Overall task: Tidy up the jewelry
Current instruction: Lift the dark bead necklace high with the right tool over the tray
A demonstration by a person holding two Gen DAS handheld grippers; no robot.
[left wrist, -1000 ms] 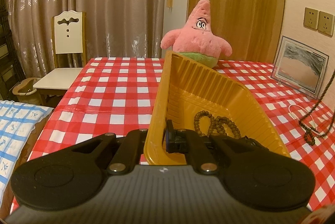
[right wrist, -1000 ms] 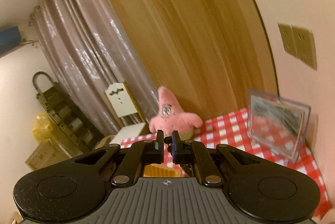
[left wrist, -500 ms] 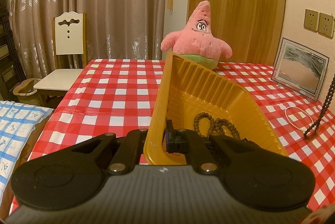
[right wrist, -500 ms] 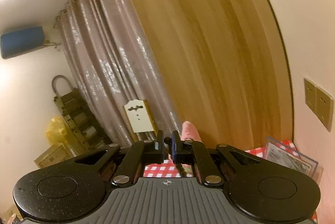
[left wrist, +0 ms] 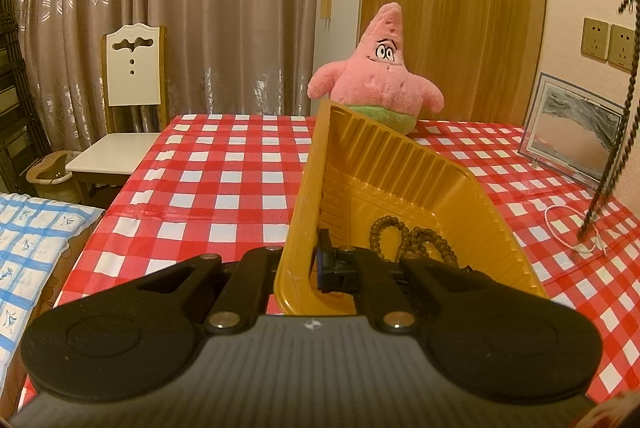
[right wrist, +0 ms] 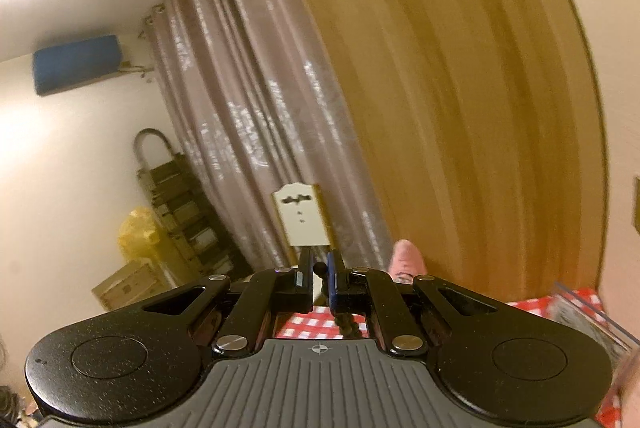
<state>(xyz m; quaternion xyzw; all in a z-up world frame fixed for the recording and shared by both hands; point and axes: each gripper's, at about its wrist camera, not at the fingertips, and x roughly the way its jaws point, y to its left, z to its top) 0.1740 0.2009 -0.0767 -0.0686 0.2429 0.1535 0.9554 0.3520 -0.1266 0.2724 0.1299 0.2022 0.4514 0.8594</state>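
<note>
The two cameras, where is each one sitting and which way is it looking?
Left wrist: sits on the left gripper, looking slightly down across the checked table; its fingers clamp the wall of the yellow tray, which holds a brown bead string.
Right wrist: sits on the right gripper, tilted, facing the curtain and wooden door; its fingers pinch a dark bead strand.
Shared: white chair, pink plush, curtain, door.
</note>
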